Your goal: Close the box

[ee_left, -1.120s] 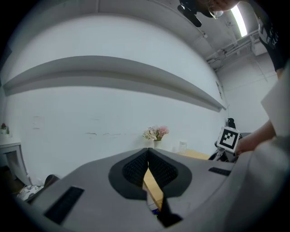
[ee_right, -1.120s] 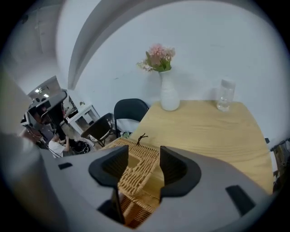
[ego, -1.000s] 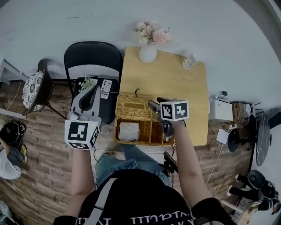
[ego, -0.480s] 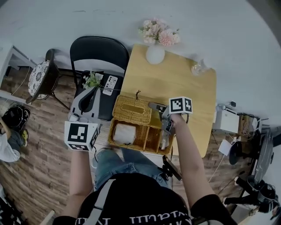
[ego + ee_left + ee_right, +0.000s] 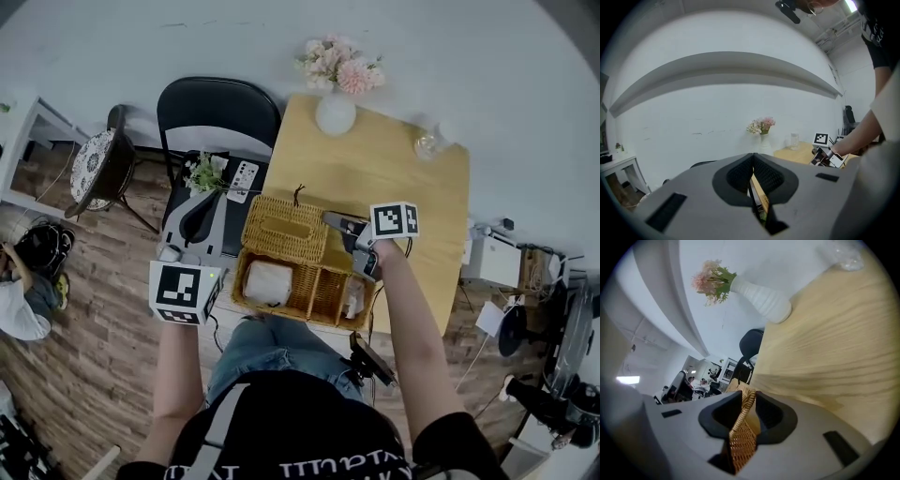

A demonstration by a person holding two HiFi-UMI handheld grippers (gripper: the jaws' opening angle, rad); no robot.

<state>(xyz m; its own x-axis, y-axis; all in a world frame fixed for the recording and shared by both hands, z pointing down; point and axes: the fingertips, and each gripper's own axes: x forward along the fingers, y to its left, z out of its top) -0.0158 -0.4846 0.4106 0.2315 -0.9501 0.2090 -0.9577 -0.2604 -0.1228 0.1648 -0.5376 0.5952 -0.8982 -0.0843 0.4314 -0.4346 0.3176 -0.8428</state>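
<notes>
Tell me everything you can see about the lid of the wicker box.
The lid is a rectangle of tan woven wicker with a long slot in its middle and a small dark loop at its far edge. It is swung open, away from the person, over the wooden table, and joins the box along its near edge. The right gripper's jaws are closing on its right rim.

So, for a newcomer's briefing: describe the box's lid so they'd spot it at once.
Find the wooden table with the white vase. At its near edge sits an open wicker box; the lid is the flat woven panel behind it, the only piece with a slot.
</notes>
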